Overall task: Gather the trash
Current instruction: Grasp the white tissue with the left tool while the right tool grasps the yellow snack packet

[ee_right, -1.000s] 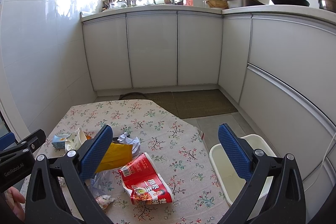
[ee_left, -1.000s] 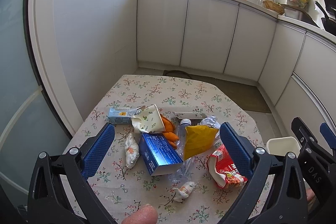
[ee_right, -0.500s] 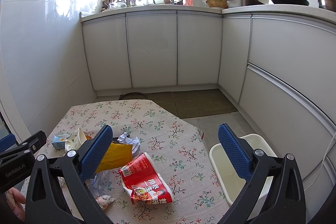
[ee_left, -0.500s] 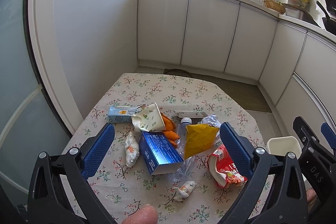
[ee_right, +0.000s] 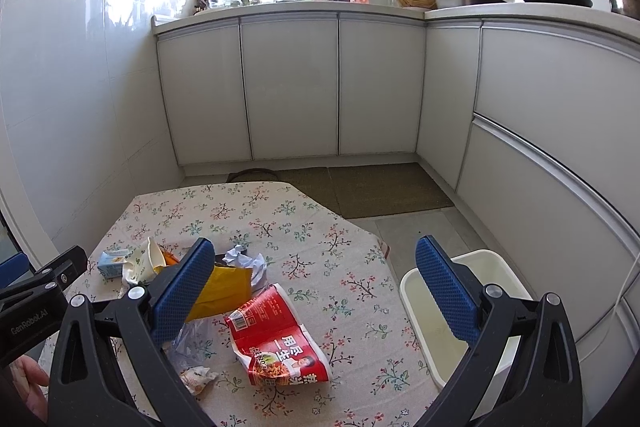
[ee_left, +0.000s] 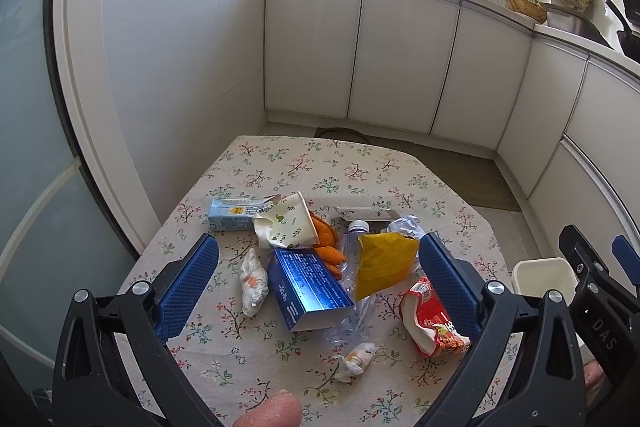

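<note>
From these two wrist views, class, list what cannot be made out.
- White bin: right wrist view, its inside partly covered by the right gripper finger.
- Clear bottle: left wrist view, body under blue box and yellow bag.
- Milk carton print: too small.

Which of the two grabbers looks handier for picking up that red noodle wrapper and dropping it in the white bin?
Right, probably. The right gripper hangs open over the red wrapper, with the white bin beside it.
</note>
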Tool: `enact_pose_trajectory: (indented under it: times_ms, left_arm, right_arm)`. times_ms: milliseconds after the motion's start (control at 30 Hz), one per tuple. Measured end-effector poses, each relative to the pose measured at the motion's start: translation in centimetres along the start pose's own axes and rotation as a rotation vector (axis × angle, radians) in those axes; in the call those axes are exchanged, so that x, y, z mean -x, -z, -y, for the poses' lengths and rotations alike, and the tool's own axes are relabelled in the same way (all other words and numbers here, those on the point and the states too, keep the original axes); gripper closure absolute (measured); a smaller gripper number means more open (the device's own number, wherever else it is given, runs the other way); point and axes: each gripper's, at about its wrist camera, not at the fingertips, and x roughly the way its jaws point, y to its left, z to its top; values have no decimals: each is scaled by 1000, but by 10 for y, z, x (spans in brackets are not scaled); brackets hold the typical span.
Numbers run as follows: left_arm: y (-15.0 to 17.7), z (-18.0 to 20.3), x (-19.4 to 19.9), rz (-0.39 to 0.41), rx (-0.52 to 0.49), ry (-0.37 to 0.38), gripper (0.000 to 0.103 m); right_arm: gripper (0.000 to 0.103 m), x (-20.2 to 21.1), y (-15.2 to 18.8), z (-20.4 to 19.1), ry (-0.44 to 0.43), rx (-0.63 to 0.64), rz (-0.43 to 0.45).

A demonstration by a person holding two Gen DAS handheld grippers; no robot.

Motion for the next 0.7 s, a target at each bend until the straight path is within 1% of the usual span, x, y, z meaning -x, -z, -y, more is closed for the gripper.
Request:
enact_pose_trajectory:
  times_ms: [267, 367, 467, 533, 600, 700]
  left_arm:
    - [1, -8, -12, -62, 37, -4, 7]
    - [1, -12, -19, -89, 51, -20, 7]
    - [-1, -15, -27, -113, 57, -52, 7]
    - [-9, -19, -34, -127, 55, -70, 7]
    - [-21, -28, -38, -126, 65, -90, 7]
    - [-41, -47, -44, -137, 112, -79, 7]
  right_arm:
    - [5, -14, 3, -3, -13, -4, -94]
    - [5, -22, 5, -1, -20, -12, -149]
    - [5, -33, 9, 3, -29, -28, -223]
    - [5, -40, 12, 8, -41, -50, -275]
    - [5, -47, 16, 16, -56, -82, -325]
    - [5, -54, 20, 25, -72, -118, -375]
